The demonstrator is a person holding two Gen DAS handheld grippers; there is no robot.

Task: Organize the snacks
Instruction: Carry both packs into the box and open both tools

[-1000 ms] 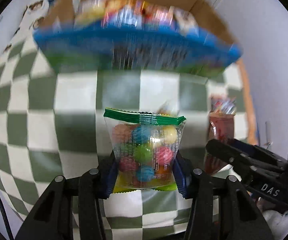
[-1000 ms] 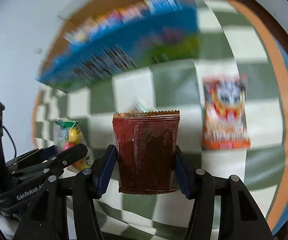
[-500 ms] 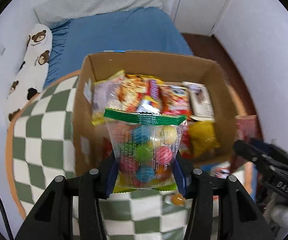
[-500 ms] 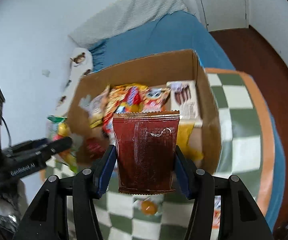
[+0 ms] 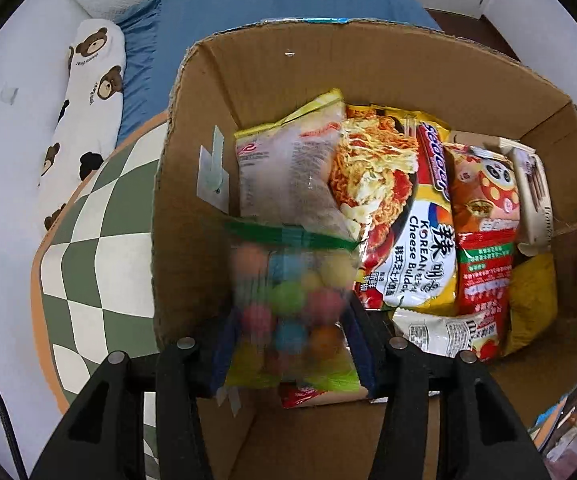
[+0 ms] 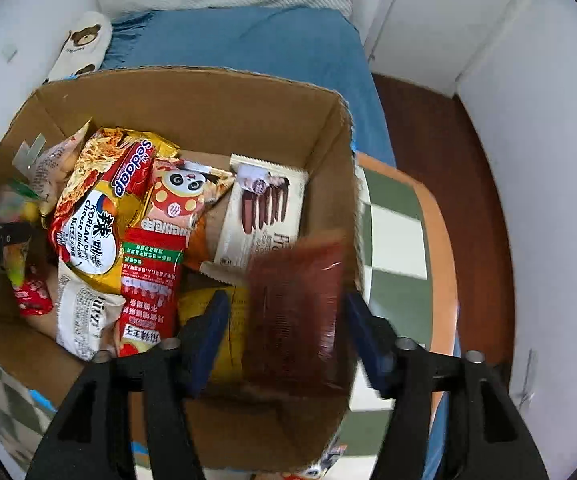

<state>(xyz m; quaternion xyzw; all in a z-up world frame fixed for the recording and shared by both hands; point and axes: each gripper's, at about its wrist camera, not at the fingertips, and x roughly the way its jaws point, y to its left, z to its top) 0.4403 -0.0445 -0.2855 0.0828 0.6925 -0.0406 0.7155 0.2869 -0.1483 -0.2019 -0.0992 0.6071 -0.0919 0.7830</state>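
Observation:
An open cardboard box [image 5: 328, 64] [image 6: 192, 96] holds several snack packs, among them a yellow noodle pack [image 5: 400, 216] [image 6: 100, 216] and a panda pack [image 5: 484, 200] [image 6: 176, 200]. My left gripper [image 5: 288, 336] is over the box's left part; a clear bag of coloured candy balls [image 5: 292, 300] sits blurred between its fingers, which stand a little wider than the bag. My right gripper [image 6: 284, 332] is over the box's right side; its jaws stand apart and a dark red packet [image 6: 296, 312] is blurred between them, clear of the left pad.
The box stands on a green-and-white checked table with an orange rim [image 5: 84, 248] [image 6: 440, 248]. Behind it is a blue bed [image 6: 248, 40] with a bear-print pillow [image 5: 84, 92]. A white wall and door are on the right [image 6: 528, 80].
Both grippers have moved from above the table to over the open box. The jaws have opened wider, and the candy bag and red packet now look blurred, as if in motion.

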